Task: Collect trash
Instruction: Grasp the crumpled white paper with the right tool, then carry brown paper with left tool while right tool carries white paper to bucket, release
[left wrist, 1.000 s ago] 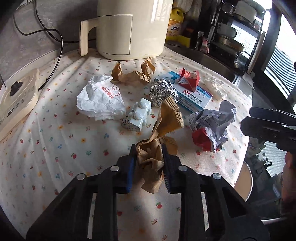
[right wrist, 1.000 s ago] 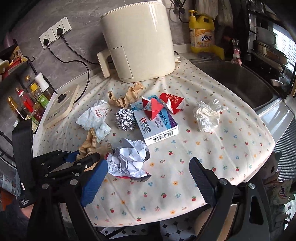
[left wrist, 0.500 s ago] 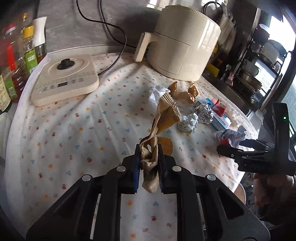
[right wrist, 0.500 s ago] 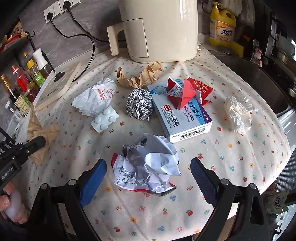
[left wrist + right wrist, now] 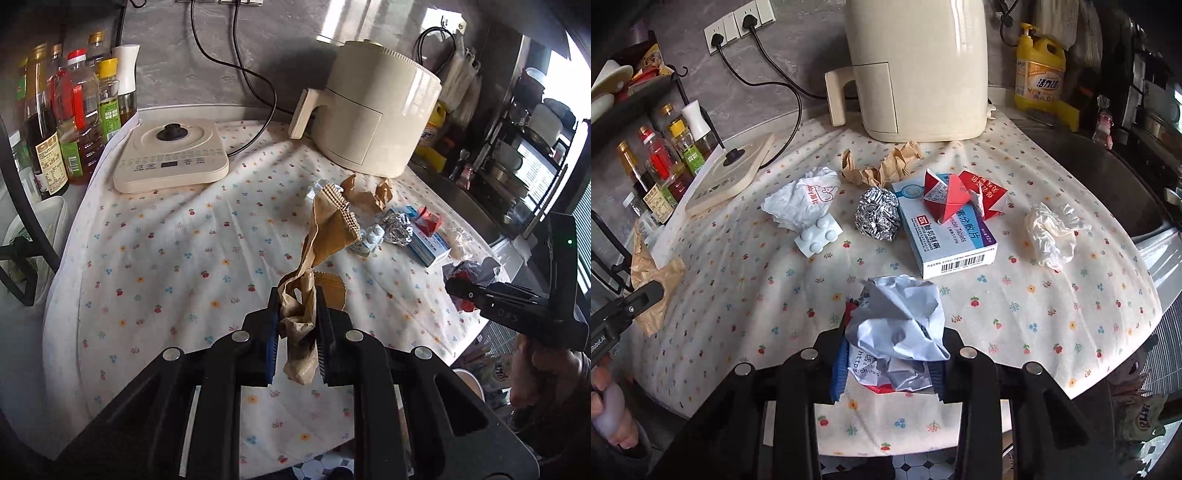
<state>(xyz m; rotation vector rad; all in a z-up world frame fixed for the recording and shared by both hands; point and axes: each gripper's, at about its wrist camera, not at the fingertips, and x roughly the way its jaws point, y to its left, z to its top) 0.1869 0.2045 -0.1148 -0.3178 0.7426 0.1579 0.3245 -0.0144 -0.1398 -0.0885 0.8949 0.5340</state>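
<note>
**Both tools loaded, trash coming off the surface**

The left tool [image 5: 295, 325] is pinching a crumpled brown paper bag [image 5: 325, 236] near its base, letting it dangle clear. The right tool [image 5: 888, 365] is clamping a grey paper wad [image 5: 897, 321] at the surface's [image 5: 1052, 302] near edge. Foil ball [image 5: 877, 212], pill box [image 5: 953, 236] and tissue [image 5: 1052, 232] are waiting mid-surface.

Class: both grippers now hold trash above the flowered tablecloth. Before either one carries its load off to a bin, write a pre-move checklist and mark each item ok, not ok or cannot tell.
1. Left gripper jaws shut on the brown paper bag: ok.
2. Right gripper jaws shut on the crumpled printed paper: ok.
3. Bag hangs clear of the tablecloth: cannot tell.
4. Bin located: cannot tell, none in view.
5. Table cleared: not ok; foil ball and medicine box remain.
</note>
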